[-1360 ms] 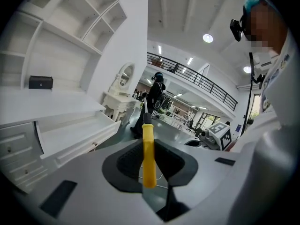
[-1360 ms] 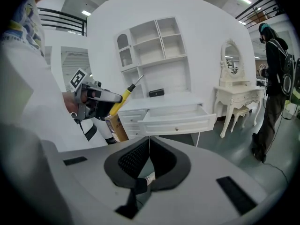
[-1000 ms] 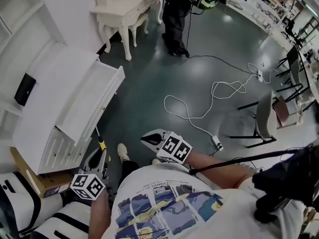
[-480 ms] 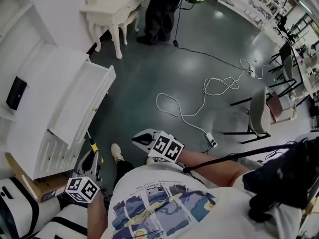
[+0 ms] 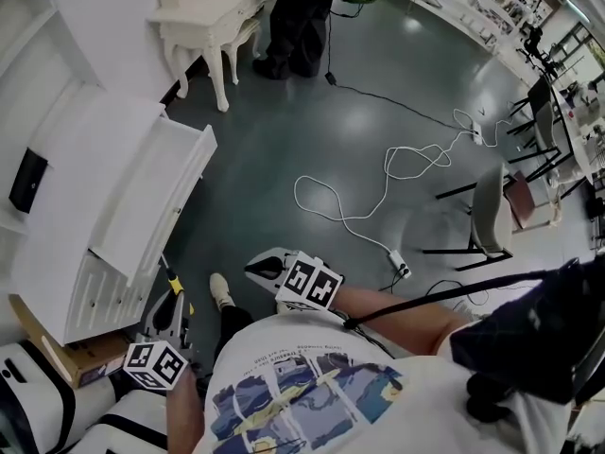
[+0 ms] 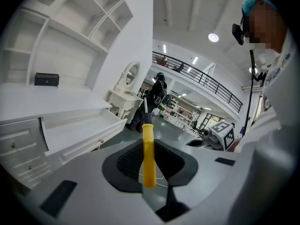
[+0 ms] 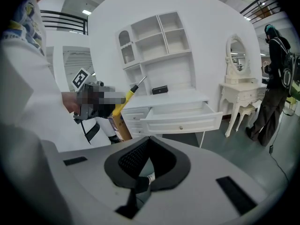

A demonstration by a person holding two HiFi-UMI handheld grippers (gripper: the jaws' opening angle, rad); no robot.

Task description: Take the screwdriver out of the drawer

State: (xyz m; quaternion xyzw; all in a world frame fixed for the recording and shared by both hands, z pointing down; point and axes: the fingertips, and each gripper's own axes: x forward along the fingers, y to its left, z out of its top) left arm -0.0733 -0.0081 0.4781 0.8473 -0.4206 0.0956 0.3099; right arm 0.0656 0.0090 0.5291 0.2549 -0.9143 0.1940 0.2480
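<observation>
The screwdriver [image 5: 174, 279] has a yellow handle and a thin metal shaft. My left gripper [image 5: 173, 296] is shut on its handle, low at the left, in front of the white cabinet. In the left gripper view the screwdriver [image 6: 148, 156] stands upright between the pads of the left gripper [image 6: 149, 159], shaft pointing away. The open white drawer [image 5: 156, 206] juts out just beyond it. My right gripper [image 5: 260, 265] hangs over the floor to the right, shut and empty. The right gripper view shows the right gripper [image 7: 146, 162], the screwdriver [image 7: 127, 95] and the drawer [image 7: 183, 118].
A white cable [image 5: 350, 220] loops across the dark floor. A white dressing table [image 5: 222, 17] and a standing person [image 5: 298, 26] are at the far end. A chair [image 5: 492, 216] stands at the right. A cardboard box [image 5: 66, 353] lies under the cabinet; a black box [image 5: 26, 180] sits on its shelf.
Only the head view has drifted a little, sliding the scene leftward. Both grippers keep their places, and the screwdriver stays in the left grip.
</observation>
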